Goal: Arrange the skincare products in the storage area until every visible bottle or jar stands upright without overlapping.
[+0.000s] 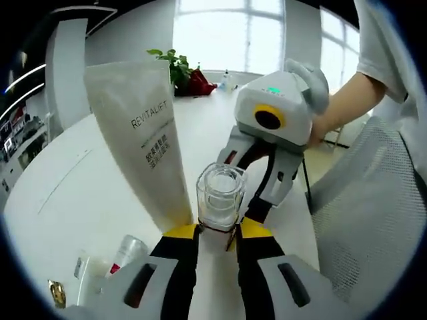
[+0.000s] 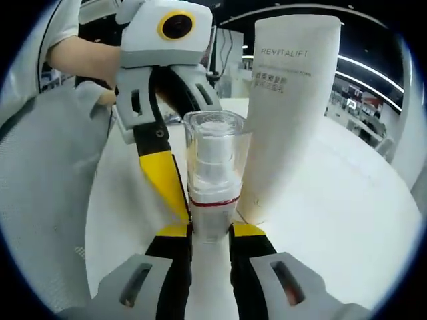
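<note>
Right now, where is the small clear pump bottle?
The clear pump bottle stands upright on the white table, between both grippers' tips, beside the pale Revitalift tube; in the left gripper view it is centre, right of the tube.

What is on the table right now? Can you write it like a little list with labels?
Surface: white table
Clear bottle: upright, both hand-held grippers closed on it
Left hand-held gripper: clamping the bottle's base
Right hand-held gripper: clamping the same bottle low down
Tube: cream, printed REVITALIFT, standing beside the bottle
Far end: plant
</note>
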Tool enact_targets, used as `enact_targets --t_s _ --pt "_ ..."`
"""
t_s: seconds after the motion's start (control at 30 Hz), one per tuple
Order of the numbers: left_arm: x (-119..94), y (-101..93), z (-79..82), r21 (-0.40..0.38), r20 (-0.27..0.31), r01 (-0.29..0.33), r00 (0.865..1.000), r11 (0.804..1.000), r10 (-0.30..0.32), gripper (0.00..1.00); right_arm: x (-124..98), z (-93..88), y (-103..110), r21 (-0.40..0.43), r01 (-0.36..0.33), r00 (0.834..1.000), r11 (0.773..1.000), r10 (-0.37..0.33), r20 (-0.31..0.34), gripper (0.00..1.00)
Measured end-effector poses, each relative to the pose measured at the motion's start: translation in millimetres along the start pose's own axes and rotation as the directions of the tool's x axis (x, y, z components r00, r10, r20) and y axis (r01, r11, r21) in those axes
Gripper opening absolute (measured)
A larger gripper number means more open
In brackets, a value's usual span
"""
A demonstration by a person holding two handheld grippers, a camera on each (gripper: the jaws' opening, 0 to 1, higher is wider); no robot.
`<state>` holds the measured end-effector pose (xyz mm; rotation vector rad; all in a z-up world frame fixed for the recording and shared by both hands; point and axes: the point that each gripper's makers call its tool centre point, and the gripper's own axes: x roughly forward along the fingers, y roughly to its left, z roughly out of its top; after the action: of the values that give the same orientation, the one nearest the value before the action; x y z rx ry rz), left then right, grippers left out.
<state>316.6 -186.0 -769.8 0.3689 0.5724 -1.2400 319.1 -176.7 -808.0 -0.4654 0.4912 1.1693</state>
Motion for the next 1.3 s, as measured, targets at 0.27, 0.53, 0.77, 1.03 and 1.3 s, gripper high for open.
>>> enact_targets --t_s 0.27,0.53,0.77,1.03,1.3 --pt "-4.9 4.0 -7.5 -0.019 -0.011 -0.014 1.0 1.0 0.013 0.13 0.2 -3.6 0.3 0.027 0.006 1.0 1.0 -0.005 -0.008 0.2" --pt "-1.4 -2.6 -8.8 -0.017 -0.017 -0.007 1.0 1.0 0.007 0.1 0.0 -6.6 -3.6 0.007 0.003 1.0 1.0 -0.003 -0.015 0.2" --pt "-2.0 -5.7 -12.0 -0.016 -0.024 -0.002 1.0 1.0 0.001 0.11 -1.4 -6.0 -0.1 -0.046 -0.051 0.999 0.998 0.05 -0.012 0.2" --pt "-3.2 -8.0 -15.8 -0.027 -0.03 -0.006 1.0 1.0 0.006 0.12 -0.6 -1.4 0.9 -0.065 -0.121 0.992 0.991 0.122 0.018 0.2" --pt "-2.6 -10.6 -17.2 -0.031 -0.035 -0.001 0.999 1.0 0.0 0.11 1.7 0.8 -0.7 -0.086 -0.144 0.989 0.986 0.146 0.014 0.2"
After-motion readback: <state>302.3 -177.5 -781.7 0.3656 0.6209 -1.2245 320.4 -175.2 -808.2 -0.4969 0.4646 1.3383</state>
